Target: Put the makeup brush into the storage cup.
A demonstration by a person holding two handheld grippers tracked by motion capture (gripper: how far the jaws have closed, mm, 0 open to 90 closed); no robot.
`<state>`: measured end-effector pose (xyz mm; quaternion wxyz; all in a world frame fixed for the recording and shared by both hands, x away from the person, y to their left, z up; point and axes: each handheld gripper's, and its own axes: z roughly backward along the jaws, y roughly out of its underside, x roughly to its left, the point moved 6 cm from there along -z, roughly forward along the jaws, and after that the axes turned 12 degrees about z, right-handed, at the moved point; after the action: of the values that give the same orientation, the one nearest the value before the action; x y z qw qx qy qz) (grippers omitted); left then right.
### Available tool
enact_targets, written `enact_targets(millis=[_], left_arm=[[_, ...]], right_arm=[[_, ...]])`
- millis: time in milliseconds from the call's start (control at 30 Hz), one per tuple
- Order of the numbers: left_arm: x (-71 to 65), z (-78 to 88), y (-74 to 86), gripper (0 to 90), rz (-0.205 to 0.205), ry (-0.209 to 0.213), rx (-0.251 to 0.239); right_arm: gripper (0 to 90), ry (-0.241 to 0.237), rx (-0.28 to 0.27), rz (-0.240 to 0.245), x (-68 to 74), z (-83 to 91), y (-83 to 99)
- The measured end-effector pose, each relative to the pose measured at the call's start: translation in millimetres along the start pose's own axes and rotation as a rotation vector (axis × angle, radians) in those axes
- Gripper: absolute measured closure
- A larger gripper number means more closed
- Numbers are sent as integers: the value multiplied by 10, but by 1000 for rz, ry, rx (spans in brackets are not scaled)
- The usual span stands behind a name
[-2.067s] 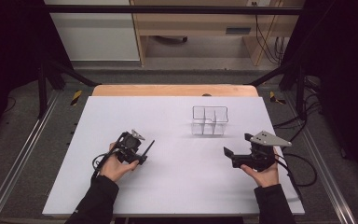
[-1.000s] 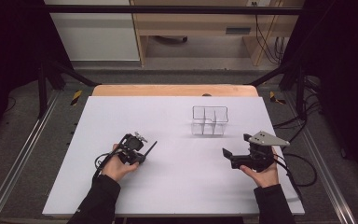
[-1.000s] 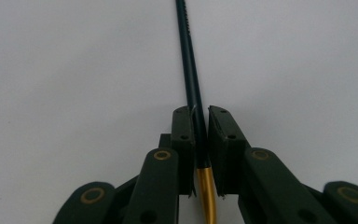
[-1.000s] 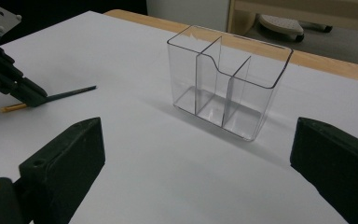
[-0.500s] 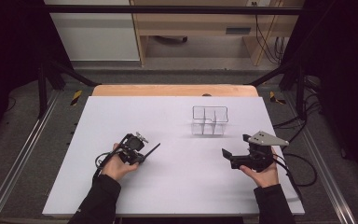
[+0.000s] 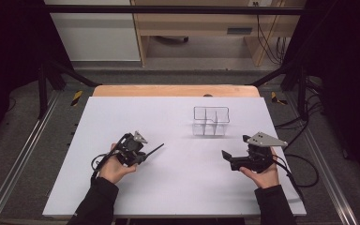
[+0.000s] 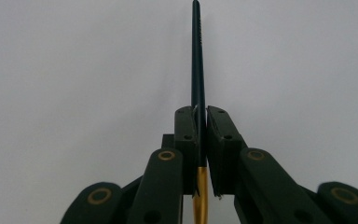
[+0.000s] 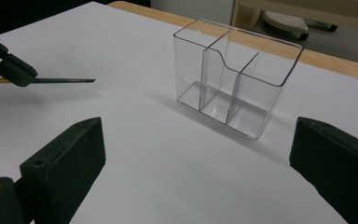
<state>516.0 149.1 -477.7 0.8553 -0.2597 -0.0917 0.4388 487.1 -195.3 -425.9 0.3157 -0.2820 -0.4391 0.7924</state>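
Pencil [image 7: 197, 60] is sitting clamped between the pads of the left claw [image 6: 146, 155], its dark shaft sticking out well past the tips and its gold end trailing back between the arms. From the high view the left hand [image 6: 115, 168] is holding it just above the worktop [image 6: 178, 197], pointing it up and to the right, toward the organizer [image 6: 210, 121]. Compared with two seconds back, the pencil is aiming more toward that clear box, though the hand itself is barely shifting; the grip looks settled, so I'd guess the carry to the box is what comes next.

Further out, the right claw [image 8: 200, 158] is standing wide apart with nothing between its pads, resting in the right hand [image 6: 261, 171] near the worktop's right edge. In its view, the organizer is standing upright ahead of it, three empty compartments showing, well apart from the pencil tip.
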Motion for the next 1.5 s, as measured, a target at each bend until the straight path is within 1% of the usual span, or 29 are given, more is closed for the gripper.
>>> enact_targets(millis=[133, 333, 367, 467, 567, 633, 667, 700, 833, 967, 1100, 1267, 1433, 1500], left_arm=[[-33, 78, -17, 827, -1, 20, -37], [-114, 212, -49, 827, -33, 37, -83], [-134, 240, -57, 827, -39, 41, -98], [-184, 299, -72, 827, -48, 63, -123], [-226, 349, -89, 827, -64, 68, -146], [-234, 366, -93, 827, -67, 68, -150], [-263, 413, -102, 827, -70, 87, -169], [-274, 429, -103, 828, -71, 94, -176], [-294, 466, -99, 827, -71, 119, -187], [-323, 460, -97, 827, -78, 132, -189], [-369, 450, -99, 827, -88, 147, -186], [-419, 459, -104, 827, -94, 161, -194], [-488, 466, -112, 828, -106, 182, -199], [-511, 462, -116, 827, -115, 183, -200]], right_arm=[[37, 0, -2, 3, -1, 7, -5], [38, 0, 2, 13, 8, 14, -17], [38, 0, 2, 15, 10, 16, -21], [38, 3, 6, 41, 24, 21, -47], [39, 4, 5, 55, 43, 25, -82], [39, 4, 7, 61, 56, 26, -100], [40, 1, 6, 76, 83, 24, -134], [41, -2, 4, 76, 96, 22, -146], [44, -13, 18, 118, 160, -14, -192], [44, -24, 47, 169, 235, -68, -245], [47, -36, 53, 211, 317, -103, -331], [50, -45, 65, 267, 410, -137, -413], [55, -55, 86, 319, 492, -184, -452], [57, -61, 97, 342, 523, -209, -459]])
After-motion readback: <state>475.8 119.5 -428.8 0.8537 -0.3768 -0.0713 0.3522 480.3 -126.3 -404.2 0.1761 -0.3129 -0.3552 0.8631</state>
